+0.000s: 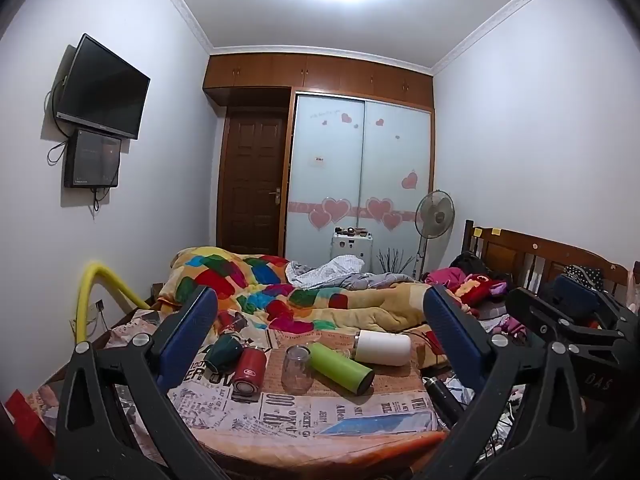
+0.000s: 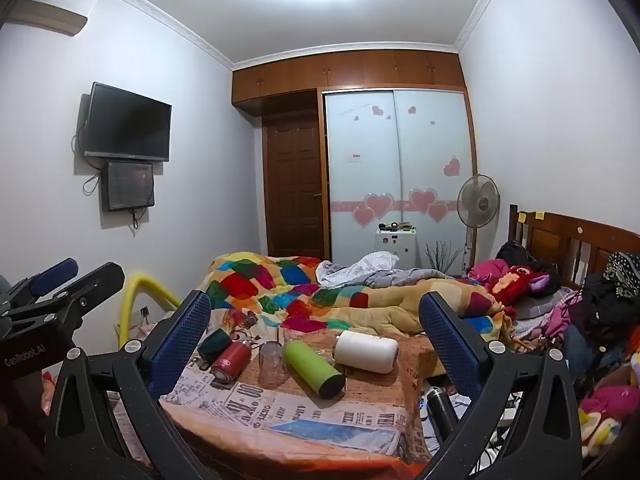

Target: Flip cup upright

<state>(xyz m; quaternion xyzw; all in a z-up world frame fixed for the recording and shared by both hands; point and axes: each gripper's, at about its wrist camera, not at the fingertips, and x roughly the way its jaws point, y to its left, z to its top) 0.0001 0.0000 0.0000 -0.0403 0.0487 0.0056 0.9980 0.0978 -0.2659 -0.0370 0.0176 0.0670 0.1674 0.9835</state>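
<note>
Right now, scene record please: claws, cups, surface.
left claw: open, holding nothing
right claw: open, holding nothing
clear glass cup: upside down, mouth on the table
green bottle: on its side
white bottle: on its side
red flask: tipped over
dark green mug: tipped over
surface: newspaper-print tablecloth

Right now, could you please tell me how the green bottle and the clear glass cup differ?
The green bottle lies on its side; the clear glass cup stands on end, narrow end up, apparently inverted. The bottle is opaque lime green with a dark end; the cup is transparent. The bottle is longer. Both rest on the newspaper-print tablecloth, side by side.
</note>
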